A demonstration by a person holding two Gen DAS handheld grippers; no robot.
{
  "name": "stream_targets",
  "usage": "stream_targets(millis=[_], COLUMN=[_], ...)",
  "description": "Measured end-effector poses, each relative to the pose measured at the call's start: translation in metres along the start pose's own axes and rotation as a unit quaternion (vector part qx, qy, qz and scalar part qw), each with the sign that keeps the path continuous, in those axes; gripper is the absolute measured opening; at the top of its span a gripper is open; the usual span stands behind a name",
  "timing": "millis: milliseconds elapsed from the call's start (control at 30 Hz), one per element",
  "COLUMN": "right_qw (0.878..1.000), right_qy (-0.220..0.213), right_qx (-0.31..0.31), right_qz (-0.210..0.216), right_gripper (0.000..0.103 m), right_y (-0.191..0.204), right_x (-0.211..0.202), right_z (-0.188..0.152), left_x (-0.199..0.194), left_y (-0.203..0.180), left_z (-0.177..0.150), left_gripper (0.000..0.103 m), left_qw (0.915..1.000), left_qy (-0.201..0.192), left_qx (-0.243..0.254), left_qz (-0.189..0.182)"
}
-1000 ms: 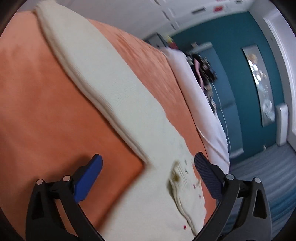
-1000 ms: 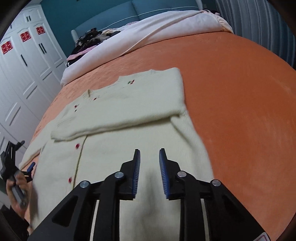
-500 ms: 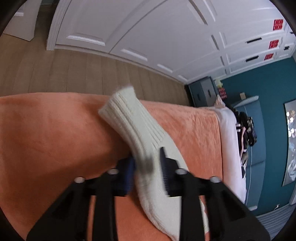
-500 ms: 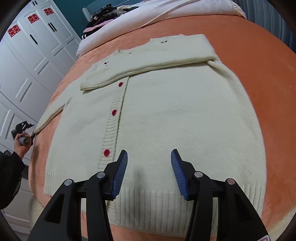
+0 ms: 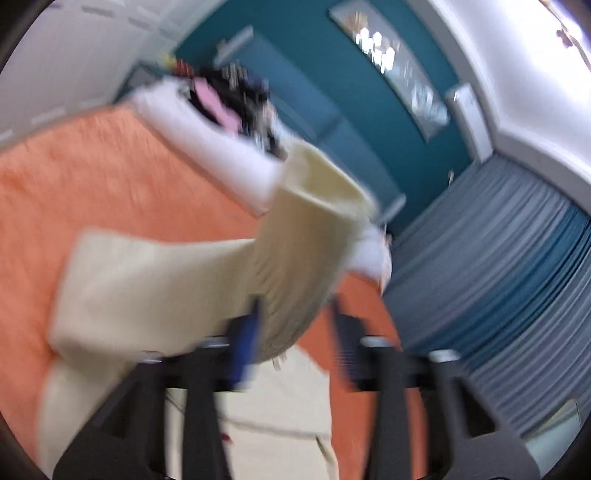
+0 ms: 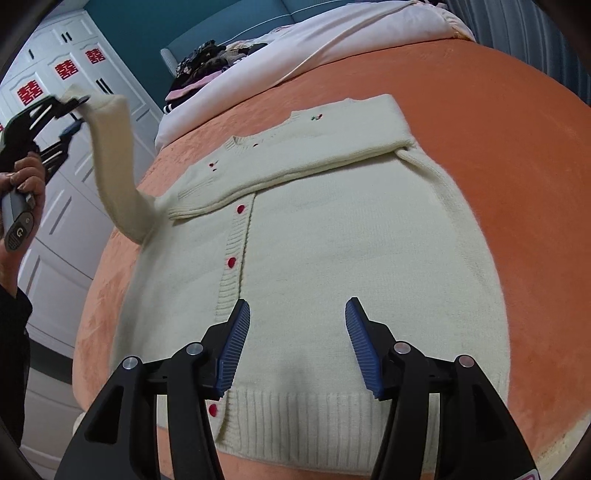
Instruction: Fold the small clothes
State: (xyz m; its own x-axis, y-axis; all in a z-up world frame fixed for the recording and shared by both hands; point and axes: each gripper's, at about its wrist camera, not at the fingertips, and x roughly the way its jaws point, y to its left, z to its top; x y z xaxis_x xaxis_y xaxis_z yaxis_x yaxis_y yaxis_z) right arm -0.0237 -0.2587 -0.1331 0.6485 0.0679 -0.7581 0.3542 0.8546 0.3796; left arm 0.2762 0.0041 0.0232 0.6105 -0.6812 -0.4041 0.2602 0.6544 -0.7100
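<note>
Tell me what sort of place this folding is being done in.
Most likely a bedroom at home. The cream cardigan lies on a bed with an orange cover and a white duvet pushed to its far end. White wardrobe doors with red paper decorations stand alongside, against a teal wall.

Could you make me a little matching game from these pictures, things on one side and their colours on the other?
Things:
1. cardigan
2. bedspread
3. buttons
4. gripper pads

Colours:
A. blue
B. red
C. cream
D. orange

Pairs: 1-C, 2-D, 3-B, 4-A
</note>
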Motion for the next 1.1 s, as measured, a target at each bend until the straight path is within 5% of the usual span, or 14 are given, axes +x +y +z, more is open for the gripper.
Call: stream_targets(millis=[33, 167, 233, 500, 600, 733, 800, 833, 900, 1000, 1100], right_qw=[1.000, 1.000, 1.000, 0.999, 0.999, 0.997, 0.996, 0.996, 0.998, 0.994, 0.988], right_qy=[0.000, -0.005, -0.011, -0.029, -0.018, 0.019, 0.016, 0.015, 0.016, -0.064, -0.126], right_qx=[0.004, 0.012, 0.005, 0.011, 0.032, 0.076, 0.085, 0.082, 0.060, 0.037, 0.022], right_qz=[-0.002, -0.017, -0.021, 0.013, 0.028, -0.004, 0.005, 0.015, 0.016, 0.082, 0.089], right_gripper=[0.054, 0.054, 0.056, 0.061, 0.064, 0.065, 0.057, 0.033, 0.011, 0.010, 0.009], right_y=[-0.005, -0.025, -0.032, -0.030, -0.025, -0.030, -0.025, -0.019, -0.002, 0.018, 0.011], right_x=[-0.001, -0.006, -0.007, 0.047, 0.087, 0.148, 0.164, 0.169, 0.171, 0.121, 0.080], right_z=[0.000, 0.007, 0.016, 0.106, 0.143, 0.168, 0.171, 0.173, 0.183, 0.208, 0.218], left_x=[0.019, 0.060, 0.054, 0.001, 0.006, 0.010, 0.015, 0.020, 0.029, 0.026, 0.030], left_y=[0.001, 0.045, 0.078, 0.179, 0.207, 0.227, 0.221, 0.216, 0.208, 0.191, 0.195], left_z=[-0.029, -0.117, -0.133, -0.074, -0.049, -0.048, -0.045, -0.041, -0.030, -0.017, -0.026], left_gripper=[0.092, 0.092, 0.092, 0.092, 0.092, 0.092, 0.087, 0.058, 0.036, 0.026, 0.023], left_qw=[0.9995, 0.9885, 0.9805, 0.9585, 0.9477, 0.9344, 0.9373, 0.9434, 0.9532, 0.9652, 0.9688], left_qy=[0.020, 0.096, 0.097, -0.002, -0.005, -0.021, -0.024, -0.024, -0.013, -0.030, -0.016], left_qx=[-0.011, -0.091, -0.138, -0.251, -0.287, -0.329, -0.320, -0.308, -0.281, -0.237, -0.214], left_qz=[0.023, 0.074, 0.101, 0.136, 0.140, 0.134, 0.136, 0.122, 0.112, 0.107, 0.124])
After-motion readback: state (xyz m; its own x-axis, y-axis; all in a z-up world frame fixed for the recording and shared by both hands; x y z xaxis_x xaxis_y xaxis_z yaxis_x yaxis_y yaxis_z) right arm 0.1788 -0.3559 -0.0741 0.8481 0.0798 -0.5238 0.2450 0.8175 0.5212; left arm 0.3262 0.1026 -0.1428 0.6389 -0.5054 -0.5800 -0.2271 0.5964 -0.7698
